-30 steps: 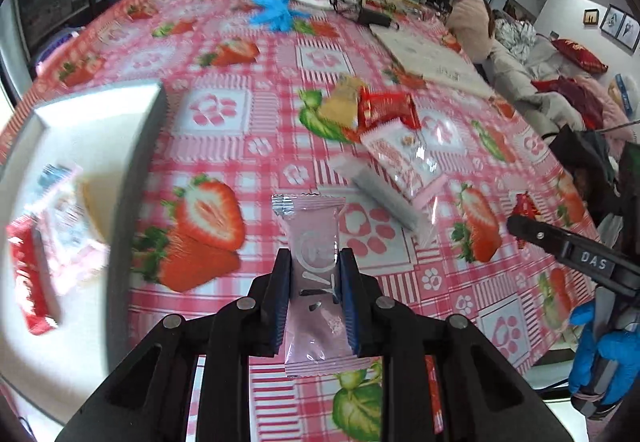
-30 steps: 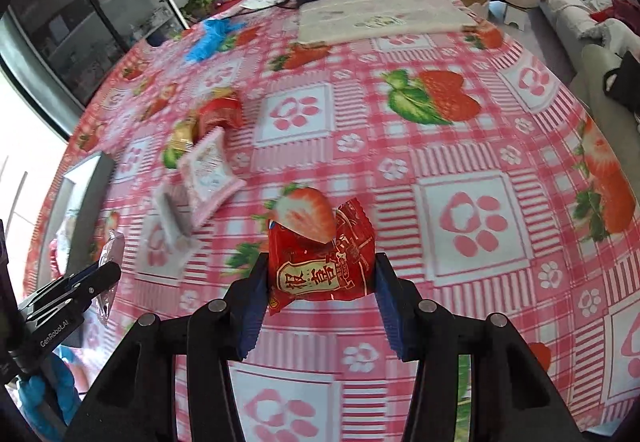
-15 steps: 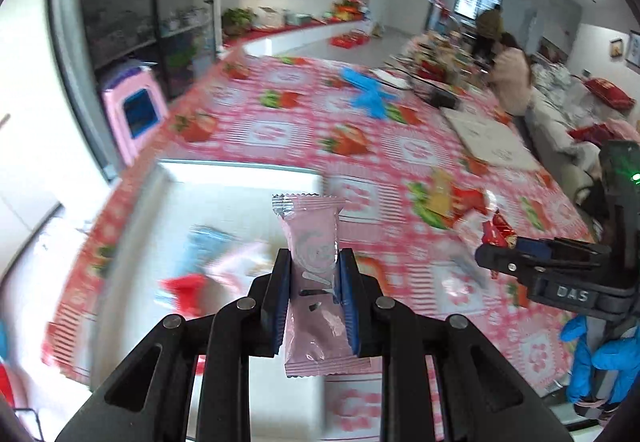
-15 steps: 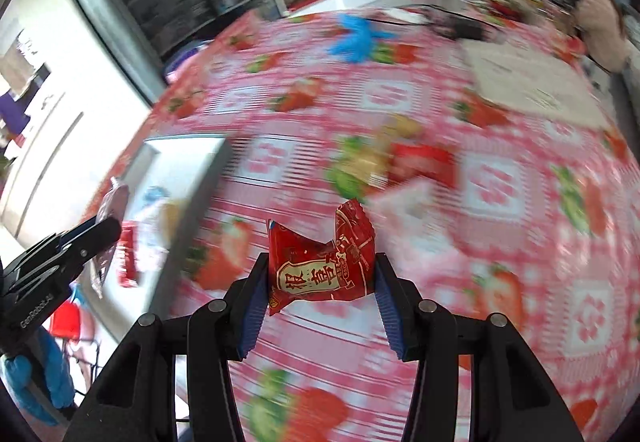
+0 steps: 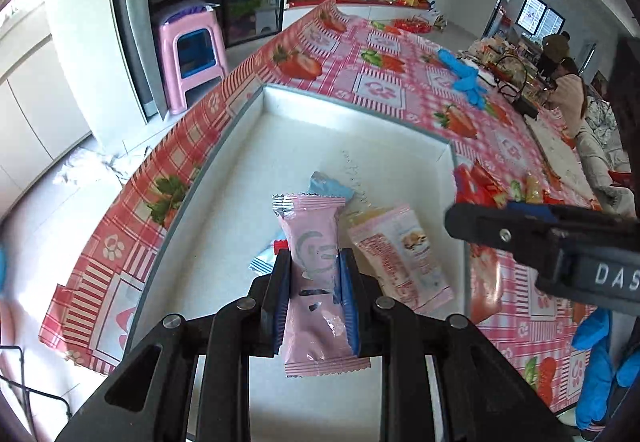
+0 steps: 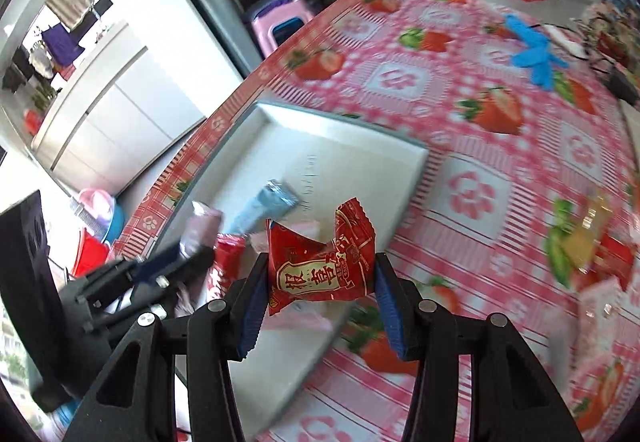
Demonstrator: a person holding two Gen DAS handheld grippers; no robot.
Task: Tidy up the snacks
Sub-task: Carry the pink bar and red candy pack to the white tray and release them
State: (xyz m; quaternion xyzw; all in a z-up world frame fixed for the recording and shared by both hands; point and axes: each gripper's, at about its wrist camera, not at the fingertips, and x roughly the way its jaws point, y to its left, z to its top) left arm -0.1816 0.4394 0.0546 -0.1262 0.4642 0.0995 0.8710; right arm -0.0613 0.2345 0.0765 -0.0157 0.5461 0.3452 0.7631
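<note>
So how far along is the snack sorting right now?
Done: a light blue packet and a pale pink printed packet lie in the white tray. In hand: the left gripper holds a pink wrapper, the right gripper a red wrapper. Left: a yellow snack on the strawberry tablecloth.

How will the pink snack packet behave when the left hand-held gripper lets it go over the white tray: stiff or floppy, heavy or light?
The pink snack packet probably is light and fairly stiff: it stands upright above the left hand-held gripper without drooping. Its glossy film looks slippery, so it may slide a little on the white tray. Being flat, it should not roll.
</note>
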